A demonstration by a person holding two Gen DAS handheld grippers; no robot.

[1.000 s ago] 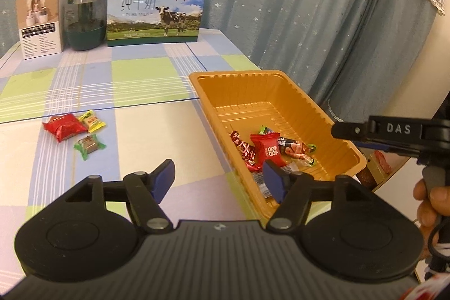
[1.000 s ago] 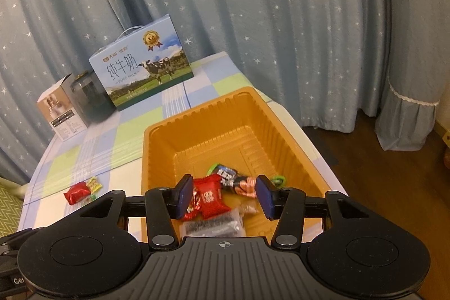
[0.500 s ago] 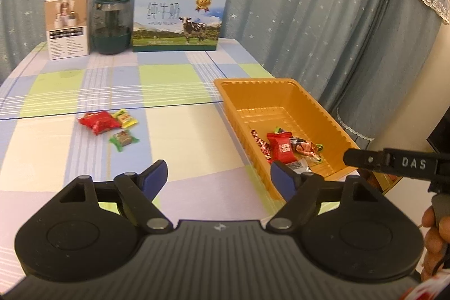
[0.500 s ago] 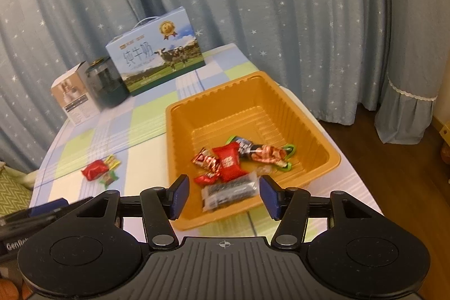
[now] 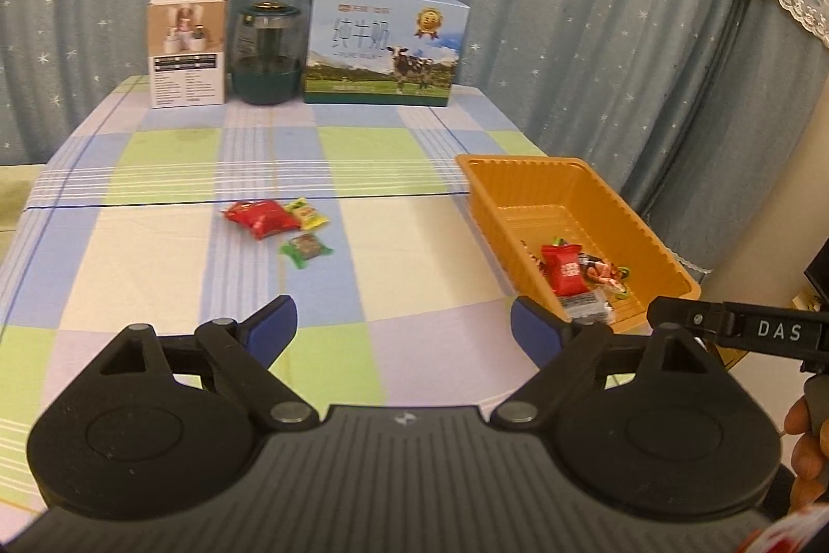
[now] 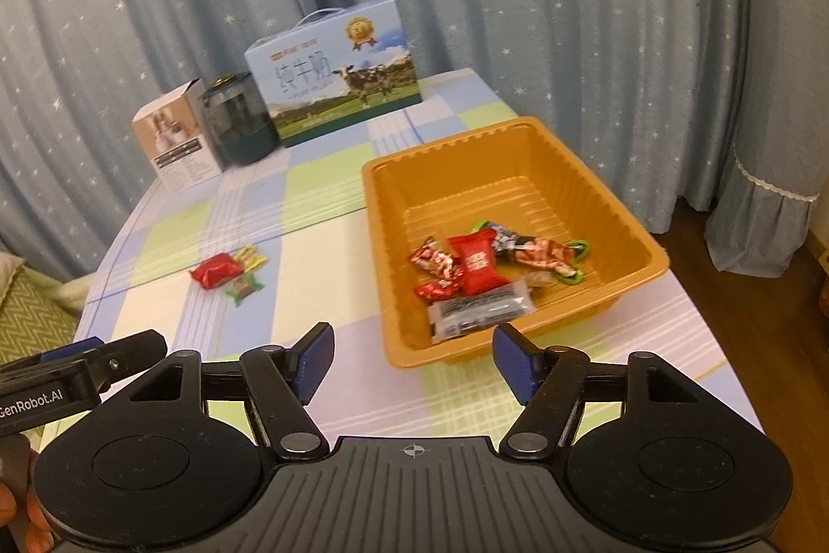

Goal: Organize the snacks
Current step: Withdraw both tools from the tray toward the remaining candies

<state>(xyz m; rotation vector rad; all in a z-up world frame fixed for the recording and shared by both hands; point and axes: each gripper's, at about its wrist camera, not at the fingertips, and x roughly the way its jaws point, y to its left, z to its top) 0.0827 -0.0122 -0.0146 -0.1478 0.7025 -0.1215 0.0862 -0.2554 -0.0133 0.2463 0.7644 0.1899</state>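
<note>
An orange tray [image 6: 637, 237] [image 5: 518, 185] sits at the table's right side and holds several wrapped snacks, among them a red packet [image 6: 479, 260] [image 5: 567, 268] and a dark flat packet [image 6: 479, 307]. Three snacks lie loose on the cloth to its left: a red bag [image 5: 259, 216] [image 6: 213, 269], a yellow candy [image 5: 308, 212] and a green-ended candy [image 5: 306, 246] [image 6: 243, 287]. My left gripper [image 5: 401, 327] hangs over the near table, its jaws opening, nothing between them. My right gripper [image 6: 412, 358] hovers at the tray's near edge, jaws also opening and empty.
At the table's far end stand a white carton [image 5: 187, 47], a dark green jar [image 5: 267, 53] and a blue milk box [image 5: 383, 45]. Star-patterned curtains hang behind. The table's right edge drops to a wooden floor [image 6: 751, 294]. A hand [image 5: 805, 444] holds the other gripper's handle.
Both grippers have pulled back from the tray and risen a little, so more of the table shows. Both pairs of jaws have spread wider.
</note>
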